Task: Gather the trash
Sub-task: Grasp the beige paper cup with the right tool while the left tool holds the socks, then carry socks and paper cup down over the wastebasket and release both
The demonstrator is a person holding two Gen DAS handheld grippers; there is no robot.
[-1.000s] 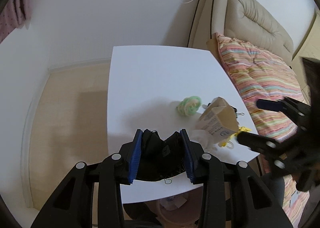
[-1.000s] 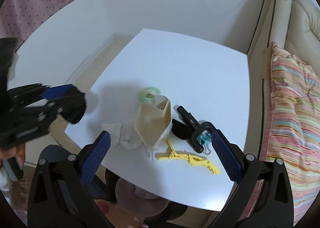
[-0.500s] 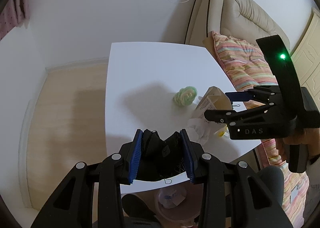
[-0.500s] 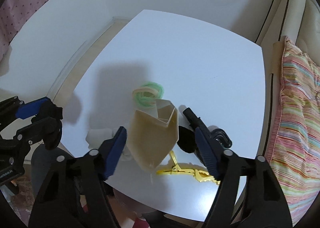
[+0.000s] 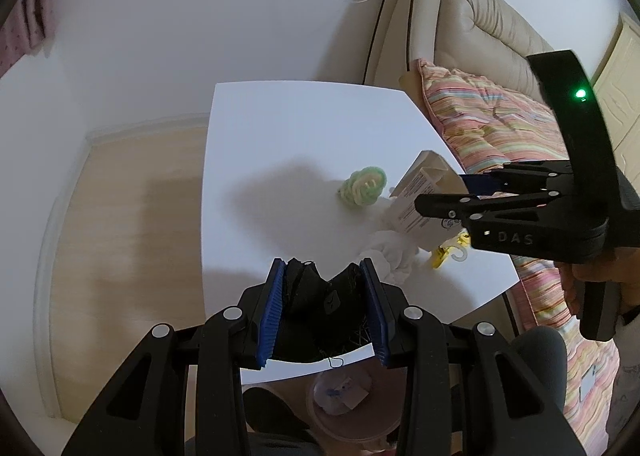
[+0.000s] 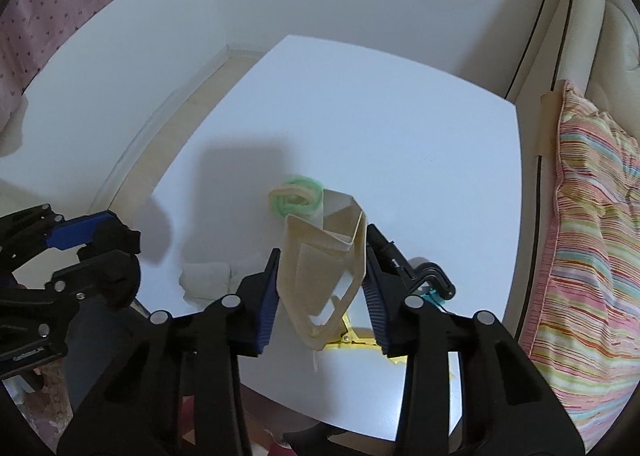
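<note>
Right hand-held gripper (image 6: 322,288): just been closing, blue pads now pressed on both sides of a beige paper carton (image 6: 324,256), open end up and away, lower corner hanging down between the fingers above the table (image 6: 400,127). Just beyond the carton, touching or nearly touching its far edge, a green and cream roll of bands (image 6: 296,195). To the left of the carton, a crumpled white tissue (image 6: 208,276) on the table. Under and behind the right finger, a yellow clothes peg (image 6: 352,340), a black clip (image 6: 424,272) and something teal, perhaps a small binder clip, mostly hidden.

Left hand-held gripper (image 5: 324,312): clamped on a crumpled black piece of fabric (image 5: 320,304), held at the near edge of the table. Below that edge, a pinkish trash bin (image 5: 352,412) with some paper inside. Farther out, at the right, the carton seen from the side in the other gripper, above the tissue. Beside the table, a striped quilt (image 5: 492,123) on a beige sofa (image 5: 480,27).
</note>
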